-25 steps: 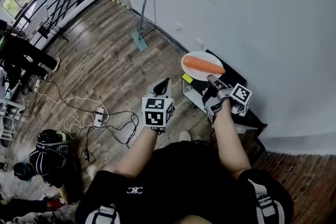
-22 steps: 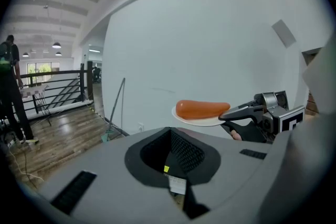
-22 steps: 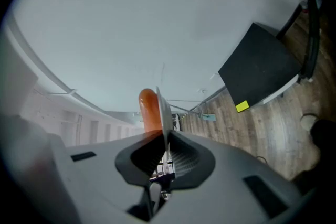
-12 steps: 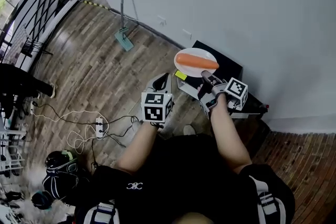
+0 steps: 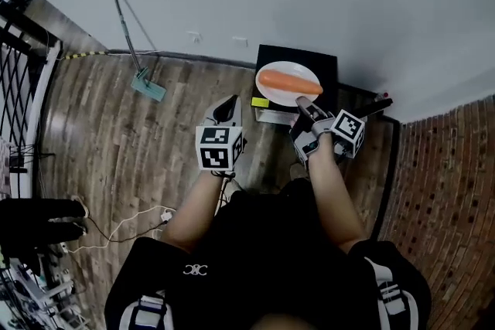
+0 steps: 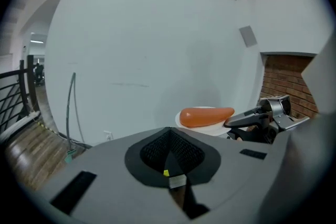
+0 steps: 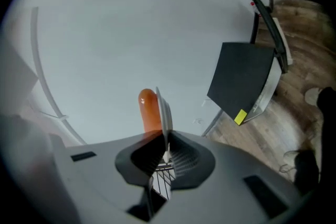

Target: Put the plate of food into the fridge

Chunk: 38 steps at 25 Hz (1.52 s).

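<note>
The person has turned, so the small black-topped fridge [image 5: 325, 62] now sits square ahead against the far wall. The round white plate [image 5: 286, 98] with its long orange piece of food [image 5: 288, 81] hangs over the fridge top, not yet inside. The right gripper [image 5: 305, 106], tilted slightly down, pinches the plate's near rim. To its left, the left gripper [image 5: 231, 103] has its jaws together on nothing.

**No legible text found**

No words or numbers can be read anywhere. The yellow sticker [image 5: 260, 102] on the fridge [image 5: 272, 56] shows no legible print. The white emblem [image 5: 195, 270] on the black shirt [image 5: 255, 243] is too small to read.
</note>
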Tool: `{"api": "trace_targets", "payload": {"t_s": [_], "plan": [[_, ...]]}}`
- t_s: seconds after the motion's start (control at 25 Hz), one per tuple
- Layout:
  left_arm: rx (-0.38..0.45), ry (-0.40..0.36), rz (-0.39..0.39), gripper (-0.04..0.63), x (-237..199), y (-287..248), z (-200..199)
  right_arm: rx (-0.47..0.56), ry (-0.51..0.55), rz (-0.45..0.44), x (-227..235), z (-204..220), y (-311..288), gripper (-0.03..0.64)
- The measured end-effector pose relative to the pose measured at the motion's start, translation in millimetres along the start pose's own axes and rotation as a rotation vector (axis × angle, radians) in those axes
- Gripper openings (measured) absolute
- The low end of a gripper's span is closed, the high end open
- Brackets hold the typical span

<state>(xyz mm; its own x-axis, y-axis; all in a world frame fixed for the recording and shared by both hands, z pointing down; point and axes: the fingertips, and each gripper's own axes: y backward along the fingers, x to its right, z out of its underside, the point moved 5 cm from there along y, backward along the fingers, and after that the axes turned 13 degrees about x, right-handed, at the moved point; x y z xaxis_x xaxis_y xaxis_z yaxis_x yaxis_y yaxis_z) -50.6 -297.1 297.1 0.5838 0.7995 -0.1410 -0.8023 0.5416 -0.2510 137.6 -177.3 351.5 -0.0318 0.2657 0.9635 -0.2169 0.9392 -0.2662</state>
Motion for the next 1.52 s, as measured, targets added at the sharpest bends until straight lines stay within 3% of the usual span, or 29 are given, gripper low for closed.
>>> {"api": "trace_targets", "payload": {"t_s": [0.36, 0.56, 0.8, 1.08, 1.52], "plan": [[-0.084, 0.002, 0.238, -0.002, -9, 10, 39, 0.216, -0.079, 0.104, 52, 44, 61, 0.034], [-0.127, 0.017, 0.297, -0.002, 16, 24, 65, 0.256, -0.087, 0.155, 86, 46, 102, 0.034], [-0.127, 0.028, 0.314, -0.002, 40, 38, 61, 0.262, -0.110, 0.153, 106, 42, 132, 0.034], [-0.090, 0.050, 0.260, -0.002, 71, 74, 60, 0.201, -0.046, 0.143, 119, 35, 166, 0.034], [-0.134, 0.048, 0.188, -0.002, 69, 81, 120, 0.134, -0.043, 0.226, 201, 34, 156, 0.034]]}}
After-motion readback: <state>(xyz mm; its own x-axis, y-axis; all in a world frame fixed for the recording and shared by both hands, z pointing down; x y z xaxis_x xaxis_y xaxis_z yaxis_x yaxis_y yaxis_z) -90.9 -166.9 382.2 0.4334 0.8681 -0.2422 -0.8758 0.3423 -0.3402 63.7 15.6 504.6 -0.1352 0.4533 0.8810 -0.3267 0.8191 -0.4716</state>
